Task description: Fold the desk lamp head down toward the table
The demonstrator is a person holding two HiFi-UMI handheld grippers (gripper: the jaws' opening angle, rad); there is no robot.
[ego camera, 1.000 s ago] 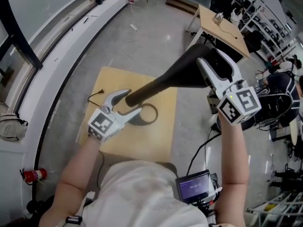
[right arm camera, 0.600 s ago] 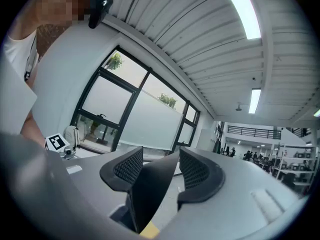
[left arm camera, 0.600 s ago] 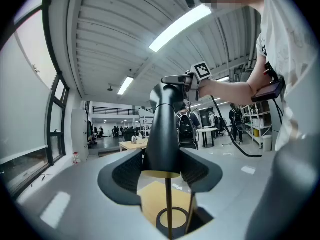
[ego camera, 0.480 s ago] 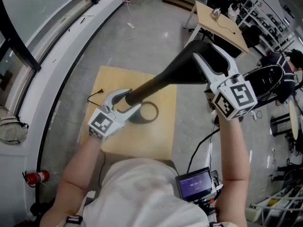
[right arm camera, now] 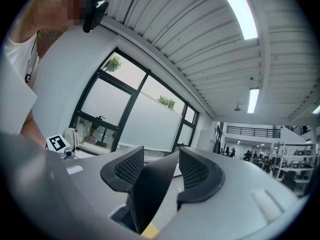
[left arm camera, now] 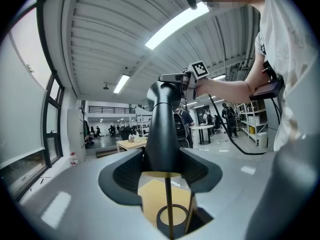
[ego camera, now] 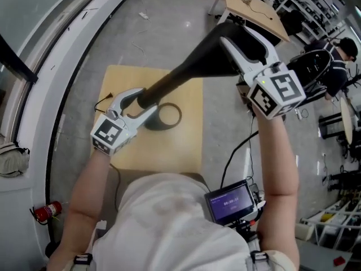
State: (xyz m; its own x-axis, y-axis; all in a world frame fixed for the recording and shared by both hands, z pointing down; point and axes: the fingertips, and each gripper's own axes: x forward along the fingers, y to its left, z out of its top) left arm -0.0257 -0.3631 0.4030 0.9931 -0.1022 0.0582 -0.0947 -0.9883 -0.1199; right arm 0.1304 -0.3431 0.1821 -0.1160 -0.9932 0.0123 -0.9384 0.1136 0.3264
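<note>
If the lamp head is pushed down before it is firmly pinched, it could be lost from the right gripper, whose jaws are closing around it, a sliver of gap being left at one pad. The base could also be tipped on the worktop if the stem is allowed to slip. The stem is clamped, just above the base, between the fairly wide-set jaws of the left gripper. The head is held well above the worktop.
</note>
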